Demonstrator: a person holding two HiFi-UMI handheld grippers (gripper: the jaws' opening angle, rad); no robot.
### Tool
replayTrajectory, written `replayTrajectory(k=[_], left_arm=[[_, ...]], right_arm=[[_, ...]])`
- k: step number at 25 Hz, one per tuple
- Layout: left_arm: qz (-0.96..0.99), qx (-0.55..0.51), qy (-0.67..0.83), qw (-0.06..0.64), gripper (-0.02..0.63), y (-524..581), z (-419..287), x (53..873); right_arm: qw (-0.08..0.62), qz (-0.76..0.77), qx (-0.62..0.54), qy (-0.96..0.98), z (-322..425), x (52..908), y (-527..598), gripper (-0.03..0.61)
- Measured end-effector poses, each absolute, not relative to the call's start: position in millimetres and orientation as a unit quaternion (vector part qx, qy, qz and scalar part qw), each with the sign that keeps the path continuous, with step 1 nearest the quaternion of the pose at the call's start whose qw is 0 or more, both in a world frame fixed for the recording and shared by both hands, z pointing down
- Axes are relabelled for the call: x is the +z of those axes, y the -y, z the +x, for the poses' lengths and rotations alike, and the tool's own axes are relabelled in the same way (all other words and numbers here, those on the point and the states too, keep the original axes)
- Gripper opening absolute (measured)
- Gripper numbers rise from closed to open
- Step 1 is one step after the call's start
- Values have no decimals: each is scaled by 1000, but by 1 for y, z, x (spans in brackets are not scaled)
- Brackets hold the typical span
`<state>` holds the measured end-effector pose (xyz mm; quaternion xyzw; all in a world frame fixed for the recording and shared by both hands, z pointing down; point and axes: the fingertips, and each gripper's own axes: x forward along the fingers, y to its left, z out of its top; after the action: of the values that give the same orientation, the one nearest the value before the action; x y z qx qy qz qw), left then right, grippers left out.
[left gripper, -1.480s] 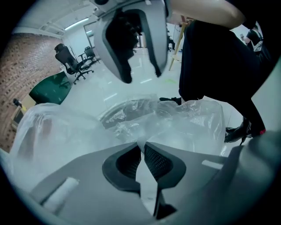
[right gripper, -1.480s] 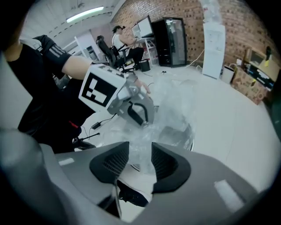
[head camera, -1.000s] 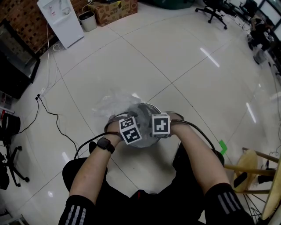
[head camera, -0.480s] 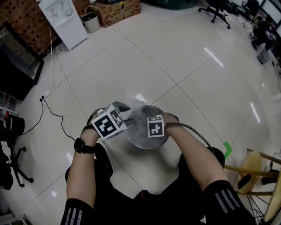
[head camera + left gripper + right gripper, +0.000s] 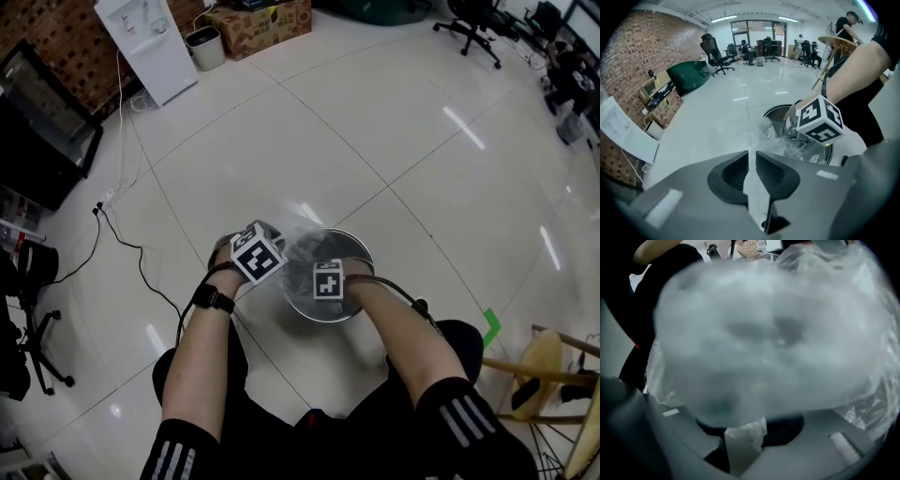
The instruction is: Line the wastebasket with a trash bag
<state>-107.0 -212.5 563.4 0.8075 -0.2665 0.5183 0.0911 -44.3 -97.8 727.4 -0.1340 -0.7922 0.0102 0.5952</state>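
clear trash bag (image 5: pixel 296 236), silver wastebasket (image 5: pixel 357 298)

Open-plan office. Glossy white tiled floor (image 5: pixel 375 122) runs wide. Black swivel office chairs (image 5: pixel 713 50) stand by a red brick wall (image 5: pixel 637 56). White upright water dispenser (image 5: pixel 145 42), brown cardboard box (image 5: pixel 258 19). Ceiling strip lights (image 5: pixel 724 18); people seated at the far end (image 5: pixel 809 49).

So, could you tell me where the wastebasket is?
Head view, centre: the wastebasket stands on the floor ahead of the person's knees, beneath the right gripper.

Two grippers, left gripper (image 5: pixel 752 157) and right gripper (image 5: pixel 745 432), one wastebasket (image 5: pixel 362 249), one trash bag (image 5: pixel 302 242), one cardboard box (image 5: pixel 258 19).
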Motion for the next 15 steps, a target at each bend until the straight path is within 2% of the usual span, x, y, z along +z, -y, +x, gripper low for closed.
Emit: replayTrajectory(k=[2, 10, 15], left_arm=[[807, 523, 255, 100, -1, 209, -101, 569], [805, 539, 225, 105, -3, 198, -90, 580], [804, 546, 215, 95, -6, 195, -84, 583]], right_arm=[[597, -125, 21, 792, -43, 746, 102, 172], [601, -128, 33, 788, -52, 775, 106, 172], [582, -125, 24, 803, -55, 744, 109, 176]])
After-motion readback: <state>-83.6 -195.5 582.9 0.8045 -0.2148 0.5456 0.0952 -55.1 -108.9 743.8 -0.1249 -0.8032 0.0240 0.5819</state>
